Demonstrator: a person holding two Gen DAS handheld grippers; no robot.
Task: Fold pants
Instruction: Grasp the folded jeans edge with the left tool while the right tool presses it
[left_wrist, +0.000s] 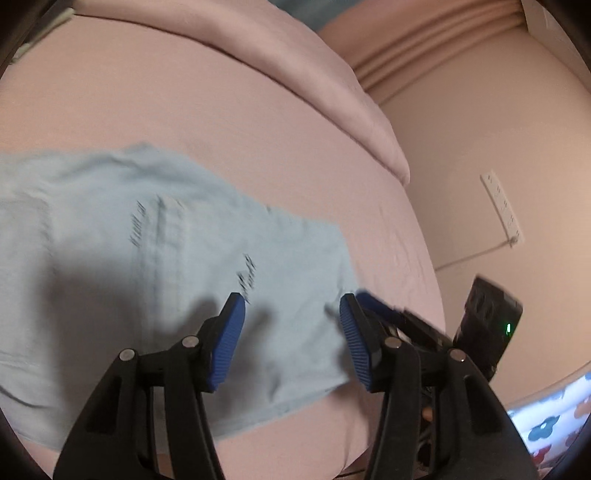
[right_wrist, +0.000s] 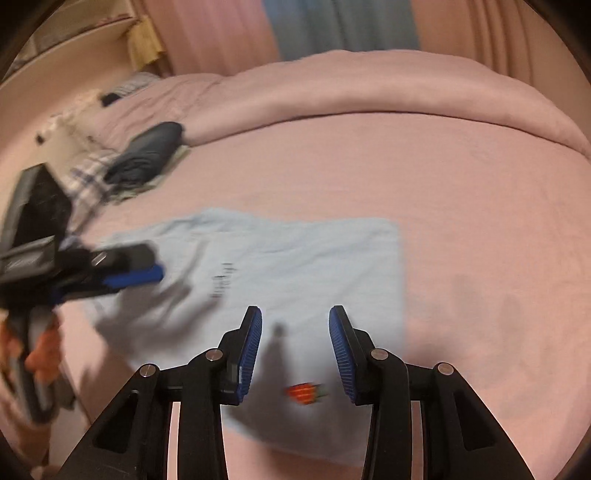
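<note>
A wide bed covered by a pink sheet (right_wrist: 461, 229) fills both views. A pink duvet (right_wrist: 369, 88) is bunched in a long roll across the far end of the bed. On the sheet lie the pants (right_wrist: 295, 266), pale blue and spread flat in a roughly rectangular shape, with a line of dark lettering on the cloth and a small red and green patch (right_wrist: 304, 393) near their close edge. The picture is smeared with motion blur, so the lettering cannot be read.

At the far left corner of the bed sits a pile of folded clothes (right_wrist: 144, 158), dark blue on top of plaid.

The left gripper (left_wrist: 291, 339) hangs over the pants with its blue-padded jaws spread wide, and nothing sits between them. The right gripper (right_wrist: 295, 350) is likewise over the pants, jaws parted and empty. In the right wrist view the left gripper (right_wrist: 129, 275) appears from the side, low over the left end of the pants.

On the floor beside the bed lies a white power strip (left_wrist: 502, 208) with its cord.
</note>
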